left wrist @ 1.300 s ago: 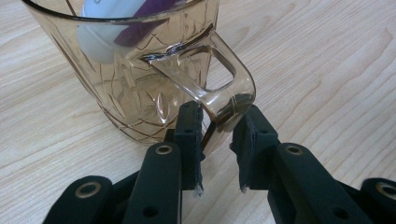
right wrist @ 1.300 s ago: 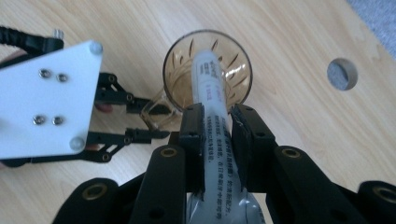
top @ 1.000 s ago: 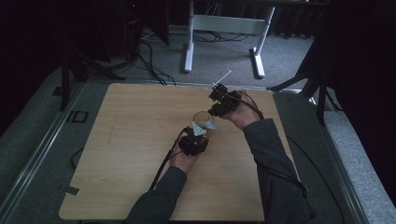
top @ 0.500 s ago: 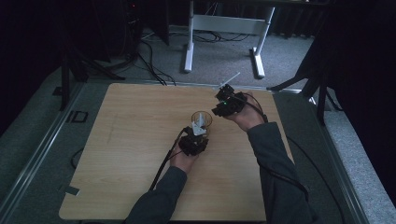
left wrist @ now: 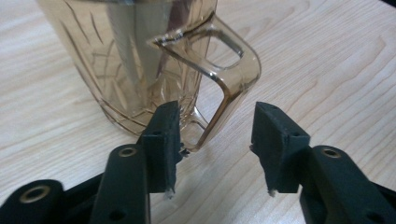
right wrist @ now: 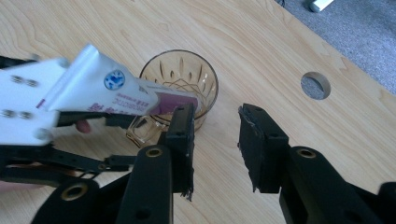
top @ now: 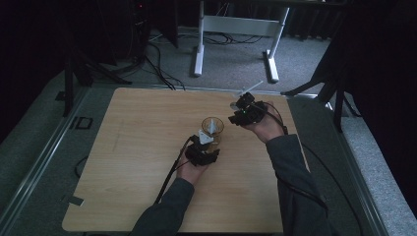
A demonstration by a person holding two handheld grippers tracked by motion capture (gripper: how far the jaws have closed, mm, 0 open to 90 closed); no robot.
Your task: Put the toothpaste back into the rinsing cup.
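Observation:
An amber cut-glass mug (top: 217, 122) stands on the wooden table (top: 137, 147). A white and purple tube (right wrist: 107, 88) leans out of it. In the left gripper view the mug (left wrist: 126, 60) is close up, and its handle (left wrist: 231, 88) sits just beyond the gap of my left gripper (left wrist: 217, 154). That gripper is open, with one jaw on each side of the handle. My left gripper (top: 208, 143) sits on the near side of the mug. To the mug's right my right gripper (top: 235, 118) is open and holds nothing. Its jaws (right wrist: 212, 140) point at the mug (right wrist: 187, 74).
A round hole (right wrist: 315, 85) pierces the table to the right of the mug. A pale thin bar (top: 249, 89) sticks out behind the right gripper. Beyond the table's far edge stand white desk legs (top: 199, 44) and floor cables (top: 157, 59).
My right gripper has drawn back a little, to the right and away from the mug. The left gripper and the mug have hardly moved.

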